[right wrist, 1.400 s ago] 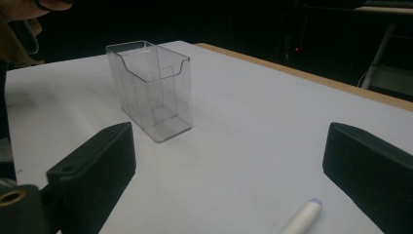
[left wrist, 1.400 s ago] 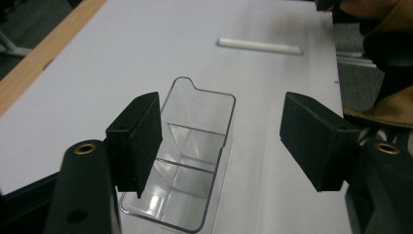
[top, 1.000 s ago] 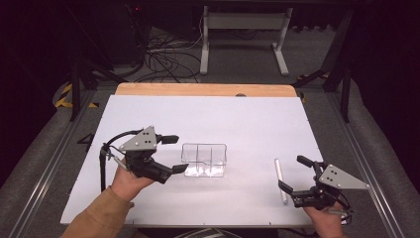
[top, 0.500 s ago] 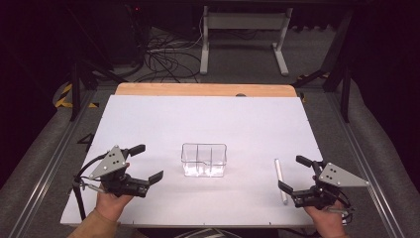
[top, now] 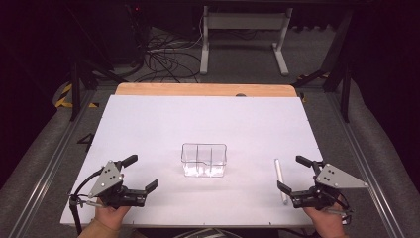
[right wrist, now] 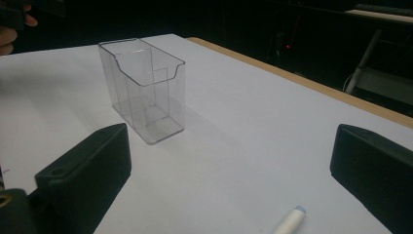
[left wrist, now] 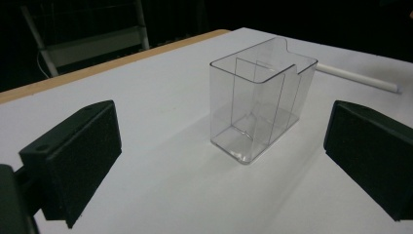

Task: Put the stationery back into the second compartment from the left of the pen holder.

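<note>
A clear plastic box (top: 204, 159) with inner dividers stands upright at the middle of the white table top (top: 163, 124). My left gripper (top: 141, 172) rests low near the front left, apart from the box, pointing at it. Its jaws have just been opening and stand wide with nothing between them; in the left gripper view the box (left wrist: 258, 107) stands ahead of them. A white stick (top: 280, 178) lies right of the box. My right gripper (top: 291, 173) is open beside the stick's near end, not touching it. In the right gripper view the stick's tip (right wrist: 291, 222) lies between the jaws.
A wooden strip (top: 203, 89) runs along the table's far edge. Grey padded rails (top: 44, 158) border both sides. Behind the table are cables (top: 163, 59) on the floor and a metal stand (top: 242, 29). The front table edge is just under both hands.
My left gripper has drawn back from the box's left side toward the near left corner and sunk lower, with its jaws wider. The box, the stick and the right gripper have stayed put.
</note>
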A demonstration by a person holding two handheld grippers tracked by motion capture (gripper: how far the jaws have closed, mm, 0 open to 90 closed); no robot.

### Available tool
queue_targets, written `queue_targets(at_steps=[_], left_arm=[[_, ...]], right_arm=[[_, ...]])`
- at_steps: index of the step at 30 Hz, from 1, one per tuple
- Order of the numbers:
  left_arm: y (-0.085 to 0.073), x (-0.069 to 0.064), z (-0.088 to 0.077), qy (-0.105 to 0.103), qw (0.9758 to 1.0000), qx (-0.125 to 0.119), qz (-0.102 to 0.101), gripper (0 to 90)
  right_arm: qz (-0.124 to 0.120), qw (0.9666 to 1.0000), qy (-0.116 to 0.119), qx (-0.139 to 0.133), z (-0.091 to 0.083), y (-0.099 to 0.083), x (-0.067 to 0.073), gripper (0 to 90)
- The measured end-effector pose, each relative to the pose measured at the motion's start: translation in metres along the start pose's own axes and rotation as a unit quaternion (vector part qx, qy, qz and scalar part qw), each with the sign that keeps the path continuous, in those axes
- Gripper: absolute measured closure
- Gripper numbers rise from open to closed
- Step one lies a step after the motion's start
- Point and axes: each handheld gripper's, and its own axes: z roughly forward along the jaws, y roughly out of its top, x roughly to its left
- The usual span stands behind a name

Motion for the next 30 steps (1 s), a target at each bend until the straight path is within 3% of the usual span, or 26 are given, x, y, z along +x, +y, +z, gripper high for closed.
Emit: queue_targets(at_steps=[6, 7, 10, 13, 16, 19, 23, 25, 28, 30], left_arm=[[-0.001, 0.002, -0.002, -0.001, 1.0000, -0.006, -0.007, 1.2], [-0.002, 0.003, -0.003, -0.002, 1.0000, -0.005, -0.008, 1.2], [-0.002, 0.003, -0.004, -0.002, 1.0000, -0.003, -0.009, 1.2], [-0.002, 0.004, -0.005, 0.000, 0.9999, -0.008, -0.011, 1.3], [-0.003, 0.005, -0.005, -0.001, 0.9997, -0.009, -0.023, 1.6], [-0.004, 0.007, -0.005, -0.004, 0.9995, -0.012, -0.029, 1.6], [-0.004, 0.006, -0.006, 0.000, 0.9996, -0.015, -0.025, 1.7], [-0.004, 0.006, -0.006, 0.002, 0.9997, -0.014, -0.022, 2.0], [-0.004, 0.005, -0.006, 0.005, 0.9998, -0.009, -0.018, 2.3], [-0.004, 0.005, -0.006, 0.004, 0.9997, -0.012, -0.020, 2.3]], right_arm=[[0.003, 0.9997, -0.021, 0.012, -0.003, 0.006, 0.001, 6.8], [0.015, 0.9994, -0.028, 0.016, -0.004, 0.006, 0.002, 10.5], [0.018, 0.9992, -0.022, 0.029, -0.003, 0.009, 0.002, 11.3], [0.017, 0.9987, -0.037, 0.031, -0.002, 0.012, 0.004, 13.3], [0.047, 0.9975, -0.041, 0.034, 0.000, 0.015, 0.006, 8.8], [0.079, 0.9936, -0.048, 0.064, 0.006, 0.020, 0.004, 10.8], [0.090, 0.9889, -0.089, 0.078, 0.012, 0.023, 0.005, 12.2], [0.106, 0.9842, -0.100, 0.100, 0.016, 0.026, 0.004, 6.8], [0.148, 0.9779, -0.093, 0.115, 0.019, 0.029, -0.002, 2.6], [0.157, 0.9736, -0.101, 0.131, 0.022, 0.031, -0.003, 2.5]])
